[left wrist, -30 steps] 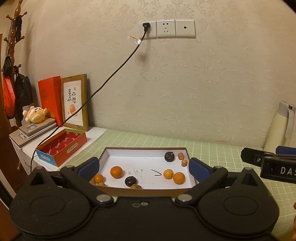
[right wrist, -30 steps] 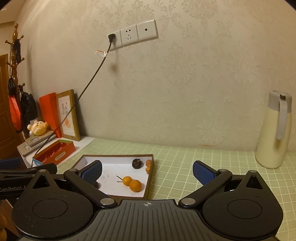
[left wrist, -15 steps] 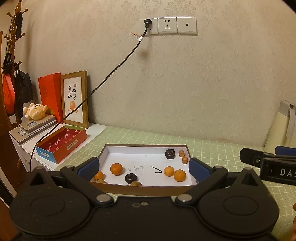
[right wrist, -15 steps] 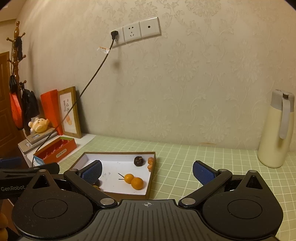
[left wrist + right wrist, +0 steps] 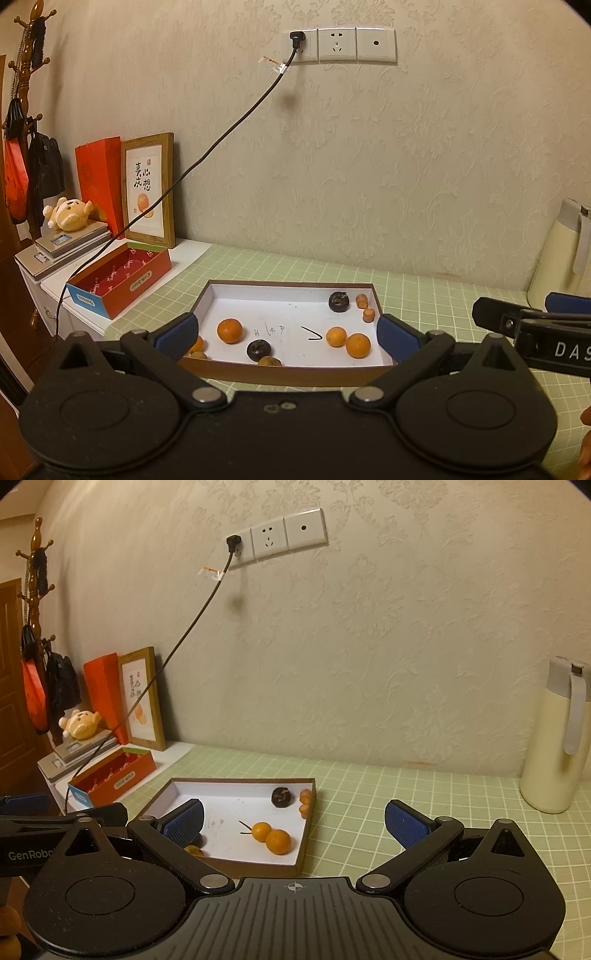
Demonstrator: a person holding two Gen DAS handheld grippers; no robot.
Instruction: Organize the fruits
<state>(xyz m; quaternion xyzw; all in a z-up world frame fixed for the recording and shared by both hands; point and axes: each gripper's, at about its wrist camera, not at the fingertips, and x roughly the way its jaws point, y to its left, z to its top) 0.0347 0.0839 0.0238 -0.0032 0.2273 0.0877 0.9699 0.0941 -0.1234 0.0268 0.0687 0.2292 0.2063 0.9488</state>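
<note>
My left gripper (image 5: 287, 334) hung wide open before the tray (image 5: 291, 284), oranges (image 5: 229, 331) scattered inside beside scrawled ink. My right gripper (image 5: 294, 823), stamped "DAS", gaped empty at the tray's right; "GenRobo" marked the left.

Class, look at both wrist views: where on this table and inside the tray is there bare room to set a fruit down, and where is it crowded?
Bare: the green checked mat between the tray and the thermos; also the tray's white back-left floor. Crowded: its right side, around two oranges, and the near-left corner.
</note>
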